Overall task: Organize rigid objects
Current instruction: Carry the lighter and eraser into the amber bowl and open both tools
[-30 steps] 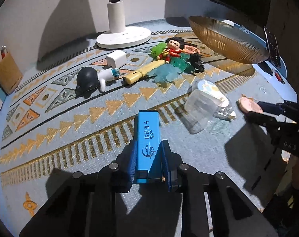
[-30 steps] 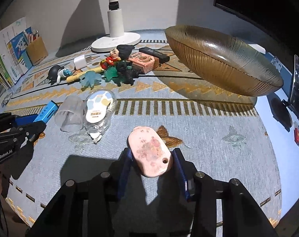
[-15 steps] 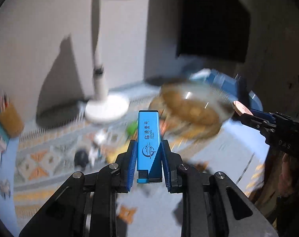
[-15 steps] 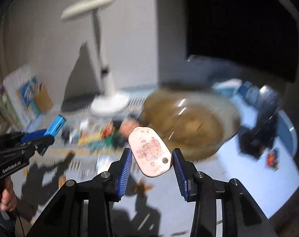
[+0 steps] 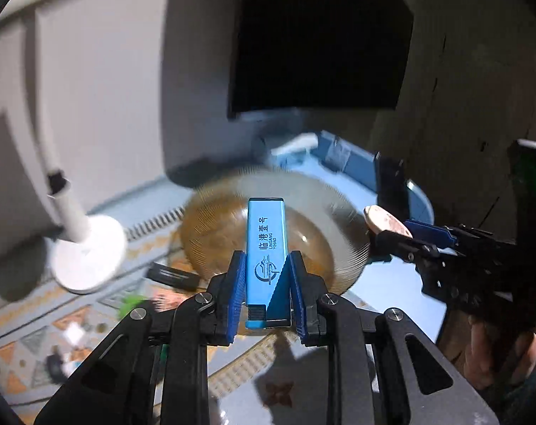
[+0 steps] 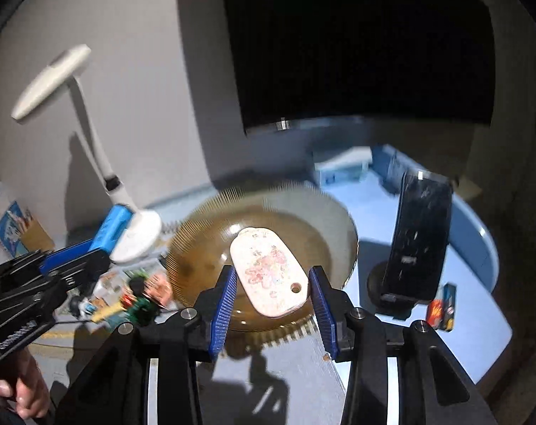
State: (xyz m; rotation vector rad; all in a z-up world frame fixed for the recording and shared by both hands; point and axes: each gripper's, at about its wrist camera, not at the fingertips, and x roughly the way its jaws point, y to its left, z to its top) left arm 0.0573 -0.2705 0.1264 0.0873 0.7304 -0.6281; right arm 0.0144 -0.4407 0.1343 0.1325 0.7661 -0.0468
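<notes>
Two grippers: left gripper (image 5: pixel 264 290), right gripper (image 6: pixel 273 297). One blue box (image 5: pixel 265 244). One pink case (image 6: pixel 268 271). One amber bowl (image 6: pixel 204 248). One white lamp (image 6: pixel 90 141). One phone (image 6: pixel 418 241). Small toys blurred, uncounted.

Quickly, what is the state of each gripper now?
Left gripper: shut on the blue case.
Right gripper: holding the pink tag, over the bowl.

A slim blue rectangular block (image 5: pixel 265 248) with dark printed characters and a round logo stands upright at the centre of the left wrist frame, lifted off the worktop. A flat pink oval piece (image 6: pixel 269 272) — floral print, small hole near one end — sits at the centre of the right wrist frame, tilted. Behind both lies a ribbed amber bowl (image 6: pixel 197 248) — blurred.
</notes>
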